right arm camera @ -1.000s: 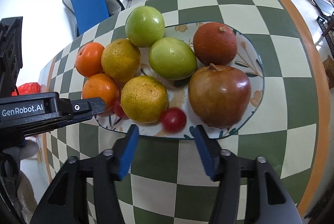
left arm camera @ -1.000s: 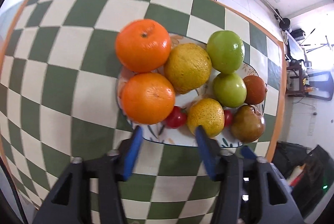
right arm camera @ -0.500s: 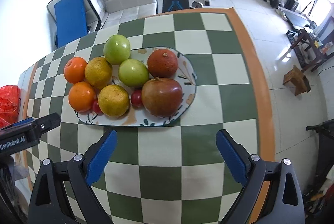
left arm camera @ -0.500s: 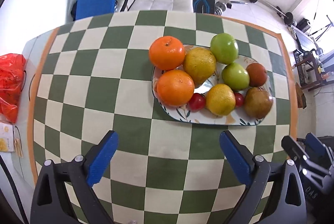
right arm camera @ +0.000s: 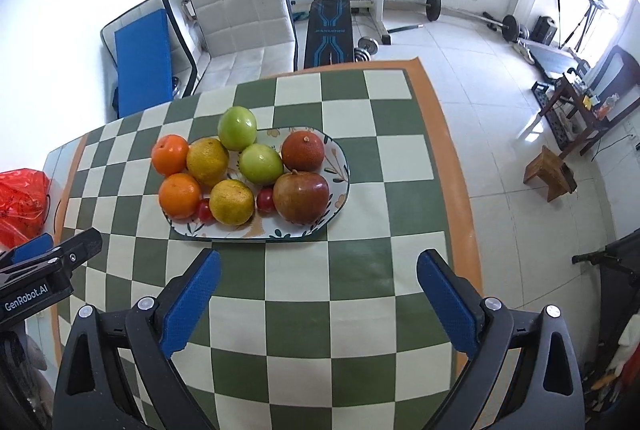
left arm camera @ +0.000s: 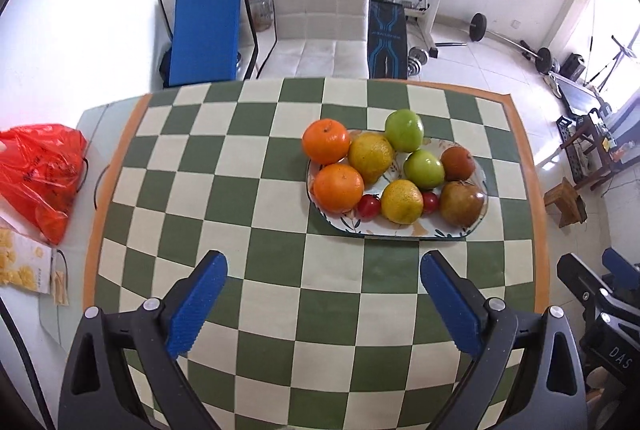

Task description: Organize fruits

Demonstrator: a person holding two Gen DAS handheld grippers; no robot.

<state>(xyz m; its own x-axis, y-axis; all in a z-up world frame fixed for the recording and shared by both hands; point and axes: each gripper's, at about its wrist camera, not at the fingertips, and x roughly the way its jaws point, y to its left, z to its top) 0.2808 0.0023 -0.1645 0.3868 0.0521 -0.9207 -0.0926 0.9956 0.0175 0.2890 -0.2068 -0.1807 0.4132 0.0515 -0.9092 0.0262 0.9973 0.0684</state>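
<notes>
An oval floral plate [left arm camera: 400, 232] [right arm camera: 338, 205] on the checked table holds two oranges [left arm camera: 338, 187] [right arm camera: 179, 195], two yellow citrus [left arm camera: 401, 201] [right arm camera: 231, 201], two green apples [left arm camera: 423, 169] [right arm camera: 260, 163], a brown-red round fruit [left arm camera: 458, 163] [right arm camera: 303, 151], a pomegranate [left arm camera: 461, 203] [right arm camera: 301, 196] and two small red tomatoes [left arm camera: 368, 206] [right arm camera: 264, 199]. My left gripper [left arm camera: 323, 304] is open and empty, well back from the plate. My right gripper [right arm camera: 318, 302] is open and empty, also back from the plate.
The green and cream checked cloth [left arm camera: 260, 209] has an orange border. A red plastic bag [left arm camera: 38, 173] and a snack packet [left arm camera: 20, 264] lie off its left edge. A white chair [left arm camera: 320, 17], blue board [left arm camera: 204, 29] and weight bench [right arm camera: 330, 29] stand beyond.
Both grippers have opened wide and pulled back and up from the plate. The fruits on the plate have not moved.
</notes>
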